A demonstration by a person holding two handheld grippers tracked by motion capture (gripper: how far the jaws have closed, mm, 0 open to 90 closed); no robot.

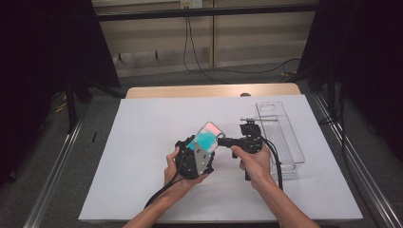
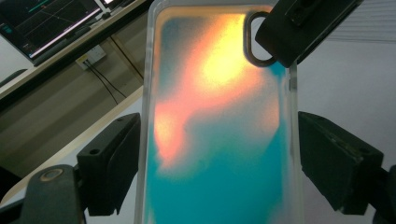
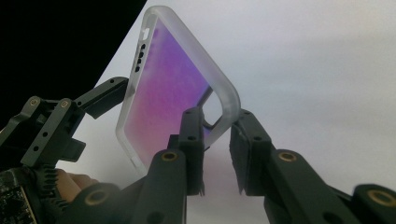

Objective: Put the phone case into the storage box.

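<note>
A translucent frosted phone case (image 1: pixel 207 137) with a teal, orange and pink back is held up just above the middle of the high view, over the white-covered bench (image 1: pixel 142 142). The left tongs (image 1: pixel 198 148) clamp its long edges. The right tongs (image 1: pixel 222 140), nearly closed, have a corner by the camera cut-out between their jaws; a clear plastic tray (image 1: pixel 285 137) lies to the right.
</note>
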